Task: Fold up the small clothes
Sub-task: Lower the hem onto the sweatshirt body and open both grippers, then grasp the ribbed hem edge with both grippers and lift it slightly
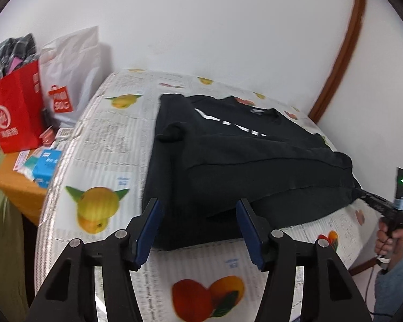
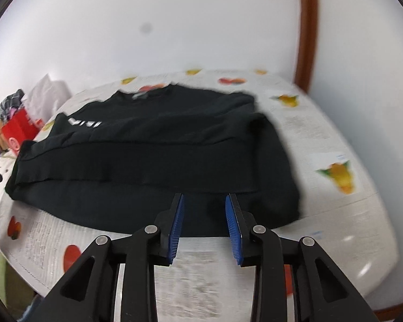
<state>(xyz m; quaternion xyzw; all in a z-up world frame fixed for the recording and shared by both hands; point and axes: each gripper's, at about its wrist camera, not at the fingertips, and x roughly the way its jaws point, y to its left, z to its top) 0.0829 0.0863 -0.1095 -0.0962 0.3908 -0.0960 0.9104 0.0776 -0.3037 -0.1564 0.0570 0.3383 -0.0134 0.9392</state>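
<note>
Cloth of the black shirt (image 1: 244,161) looks soft, light and limp; it lies partly folded on the fruit-printed counter (image 1: 99,145); left gripper (image 1: 198,230) and right gripper (image 2: 204,225) hover at its near hem, jaws parted and empty; the hem corners seem the best hold.

Matt black cloth garment (image 1: 228,155) on a fruit-printed, ribbed woven table cover (image 1: 107,139).

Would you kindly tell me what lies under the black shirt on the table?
The black shirt lies on a white tablecloth printed with fruit and text. Fruit prints show all around the shirt; whatever the cloth carries directly beneath it is covered and cannot be seen.
</note>
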